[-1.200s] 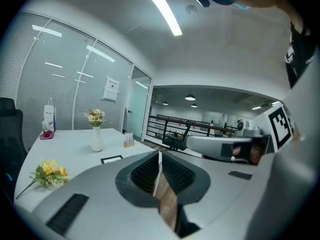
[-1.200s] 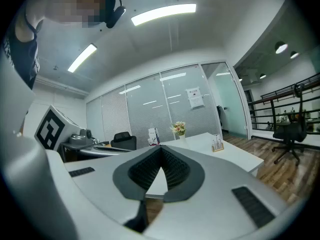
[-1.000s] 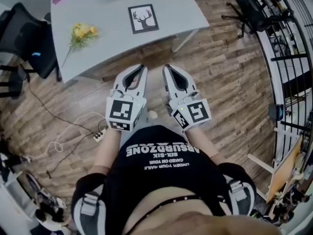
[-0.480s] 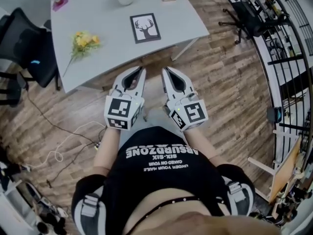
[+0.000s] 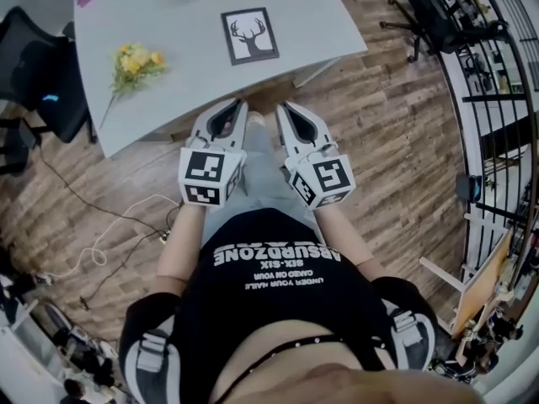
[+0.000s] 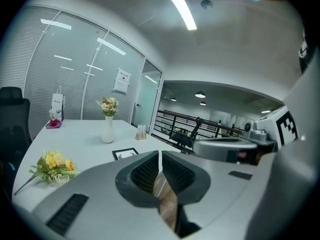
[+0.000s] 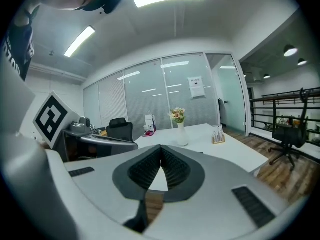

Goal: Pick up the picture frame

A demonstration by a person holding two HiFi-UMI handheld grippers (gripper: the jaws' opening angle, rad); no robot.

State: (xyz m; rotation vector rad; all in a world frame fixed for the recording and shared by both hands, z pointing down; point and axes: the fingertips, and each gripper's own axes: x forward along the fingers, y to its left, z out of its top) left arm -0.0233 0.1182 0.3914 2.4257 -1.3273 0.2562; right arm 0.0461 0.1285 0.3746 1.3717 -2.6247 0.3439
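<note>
Overhead, head view: black rectangular picture frame with deer print [image 5: 250, 34] lies flat on smooth pale grey table [image 5: 185, 74], apart from left gripper [image 5: 238, 104] and right gripper [image 5: 285, 107] over wood-plank floor [image 5: 396, 150]. Left gripper view: ribbed jaws together, empty. Right gripper view: same; glass office walls [image 7: 150, 96] behind.

Lower centre of head view: black short-sleeved T-shirt [image 5: 274, 305], white block lettering on chest, grey shoulder straps [image 5: 152, 353]. Pale grey tapered left gripper [image 5: 238, 103] and right gripper [image 5: 285, 106]. Each bears a black-and-white marker cube [image 5: 207, 175]. Jaw pads dark, ribbed.
</note>
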